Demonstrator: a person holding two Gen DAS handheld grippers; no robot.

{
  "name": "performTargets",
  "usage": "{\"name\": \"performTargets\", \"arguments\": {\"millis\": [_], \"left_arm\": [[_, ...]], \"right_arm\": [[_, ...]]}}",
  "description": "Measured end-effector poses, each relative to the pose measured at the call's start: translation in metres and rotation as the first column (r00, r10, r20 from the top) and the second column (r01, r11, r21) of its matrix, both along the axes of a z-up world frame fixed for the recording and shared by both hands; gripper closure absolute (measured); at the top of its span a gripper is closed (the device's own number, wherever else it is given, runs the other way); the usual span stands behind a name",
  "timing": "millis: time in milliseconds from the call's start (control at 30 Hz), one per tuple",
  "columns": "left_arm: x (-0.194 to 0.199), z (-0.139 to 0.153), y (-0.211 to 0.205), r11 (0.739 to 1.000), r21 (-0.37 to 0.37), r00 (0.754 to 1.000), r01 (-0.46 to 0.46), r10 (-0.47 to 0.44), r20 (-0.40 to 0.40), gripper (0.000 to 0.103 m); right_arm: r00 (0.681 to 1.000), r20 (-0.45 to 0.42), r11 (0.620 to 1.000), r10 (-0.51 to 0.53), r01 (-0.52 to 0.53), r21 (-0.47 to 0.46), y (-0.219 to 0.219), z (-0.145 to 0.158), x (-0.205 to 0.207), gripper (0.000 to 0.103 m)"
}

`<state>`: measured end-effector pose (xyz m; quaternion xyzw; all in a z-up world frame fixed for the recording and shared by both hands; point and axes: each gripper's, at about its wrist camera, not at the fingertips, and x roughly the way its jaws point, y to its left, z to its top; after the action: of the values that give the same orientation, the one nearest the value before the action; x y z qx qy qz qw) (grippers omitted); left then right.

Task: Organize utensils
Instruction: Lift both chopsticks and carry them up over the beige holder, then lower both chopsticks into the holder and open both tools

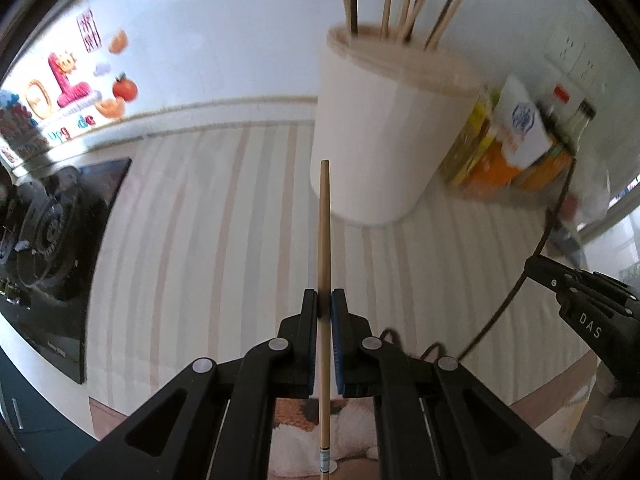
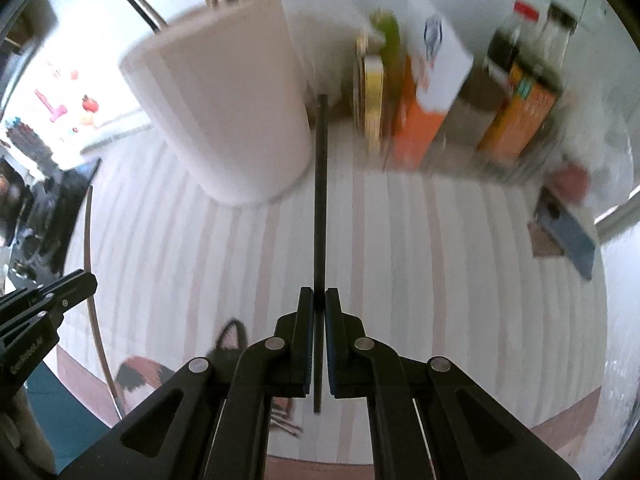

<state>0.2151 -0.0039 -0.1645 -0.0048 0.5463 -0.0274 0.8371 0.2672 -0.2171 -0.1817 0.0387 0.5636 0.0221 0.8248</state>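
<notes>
My left gripper (image 1: 324,300) is shut on a light bamboo chopstick (image 1: 324,232) that sticks out ahead of the fingers toward a white utensil holder (image 1: 380,132). Several wooden and black chopsticks (image 1: 404,8) stand in that holder. My right gripper (image 2: 319,300) is shut on a black chopstick (image 2: 321,200) whose tip reaches up beside the same white holder (image 2: 228,112). Each gripper shows at the edge of the other's view: the right one (image 1: 532,268) with its black chopstick curving up from it, the left one (image 2: 90,282) with its bamboo chopstick. Both hover above the striped cloth (image 1: 200,220).
Orange cartons (image 2: 416,136), a yellow tin (image 2: 374,96) and dark bottles (image 2: 508,52) line the wall right of the holder. A black stove (image 1: 60,240) sits at the left. A blue object (image 2: 568,232) lies at the right. A calico cat (image 2: 140,376) is below the table edge.
</notes>
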Motion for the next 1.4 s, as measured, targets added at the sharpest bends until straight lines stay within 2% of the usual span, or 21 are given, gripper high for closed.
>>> {"name": "performTargets", "arguments": {"millis": [200, 300, 433, 533, 633, 733, 933, 1133, 1333, 1400], "left_arm": [[0.006, 0.045, 0.003, 0.999, -0.043, 0.991, -0.014, 0.020, 0.130, 0.099], [0.011, 0.079, 0.001, 0.996, -0.085, 0.979, -0.012, 0.029, 0.203, 0.099], [0.029, 0.131, -0.005, 0.988, -0.153, 0.954, 0.010, 0.036, 0.298, 0.099], [0.049, 0.163, -0.009, 0.985, -0.172, 0.931, 0.025, 0.039, 0.363, 0.099], [0.073, 0.184, -0.014, 0.985, -0.172, 0.911, 0.024, 0.049, 0.409, 0.099], [0.097, 0.197, -0.017, 0.984, -0.178, 0.895, 0.016, 0.065, 0.442, 0.099], [0.146, 0.200, -0.017, 0.981, -0.196, 0.870, 0.001, 0.096, 0.484, 0.099], [0.184, 0.178, -0.017, 0.979, -0.200, 0.852, -0.025, 0.126, 0.508, 0.099], [0.206, 0.141, -0.010, 0.980, -0.189, 0.865, -0.061, 0.147, 0.481, 0.099], [0.208, 0.134, -0.009, 0.983, -0.170, 0.861, -0.067, 0.143, 0.488, 0.099]], "right_arm": [[0.991, 0.136, 1.000, 0.011, -0.012, 0.006, 0.001, 0.051, 0.008, 0.098], [0.980, 0.199, 1.000, 0.008, -0.014, 0.027, 0.001, 0.075, 0.016, 0.098], [0.960, 0.280, 0.996, -0.004, -0.020, 0.082, -0.004, 0.121, 0.031, 0.098], [0.946, 0.325, 0.989, -0.023, -0.027, 0.147, -0.010, 0.154, 0.046, 0.098], [0.927, 0.373, 0.984, -0.037, -0.031, 0.174, -0.015, 0.185, 0.065, 0.098], [0.912, 0.406, 0.981, -0.055, -0.026, 0.190, -0.019, 0.204, 0.084, 0.098], [0.894, 0.439, 0.972, -0.096, -0.010, 0.234, -0.023, 0.221, 0.123, 0.098], [0.890, 0.440, 0.965, -0.124, 0.005, 0.263, -0.023, 0.215, 0.157, 0.098], [0.891, 0.429, 0.962, -0.148, 0.030, 0.270, -0.024, 0.201, 0.180, 0.098], [0.892, 0.425, 0.959, -0.155, 0.033, 0.280, -0.025, 0.195, 0.182, 0.098]]}}
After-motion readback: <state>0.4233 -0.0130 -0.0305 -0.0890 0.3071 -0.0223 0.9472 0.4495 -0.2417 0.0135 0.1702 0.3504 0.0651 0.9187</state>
